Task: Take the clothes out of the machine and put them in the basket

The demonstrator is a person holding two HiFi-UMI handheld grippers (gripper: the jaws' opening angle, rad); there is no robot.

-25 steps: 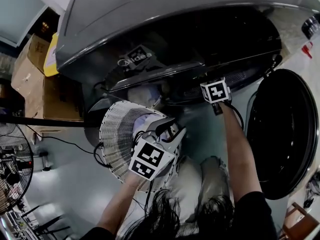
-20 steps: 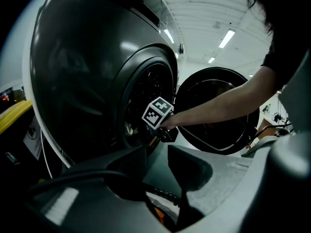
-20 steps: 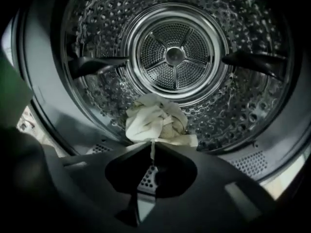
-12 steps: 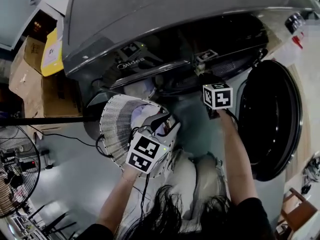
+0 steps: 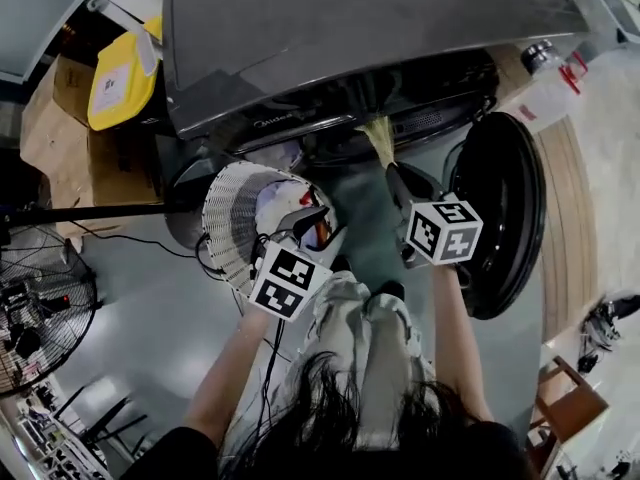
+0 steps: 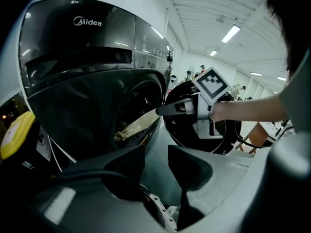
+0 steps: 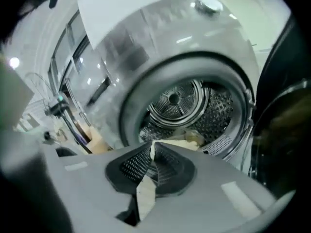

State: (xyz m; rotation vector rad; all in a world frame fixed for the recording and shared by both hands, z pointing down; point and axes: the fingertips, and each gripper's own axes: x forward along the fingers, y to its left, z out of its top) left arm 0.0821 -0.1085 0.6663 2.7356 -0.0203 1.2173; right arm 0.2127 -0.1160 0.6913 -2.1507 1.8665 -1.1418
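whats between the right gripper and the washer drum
A pale yellow cloth spans that gap: the right gripper is shut on one end, and the rest runs into the drum. The head view and left gripper view show it best.

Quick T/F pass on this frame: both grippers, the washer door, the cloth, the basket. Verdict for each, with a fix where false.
1. The right gripper is shut on a pale yellow cloth. True.
2. The washer door is closed. False: it is open, swung to the person's right.
3. The left gripper holds a garment. False: its jaws are apart with nothing between them.
4. The cloth runs from the right gripper back into the drum. True.
5. The white basket is empty. False: light-coloured clothing lies in it.
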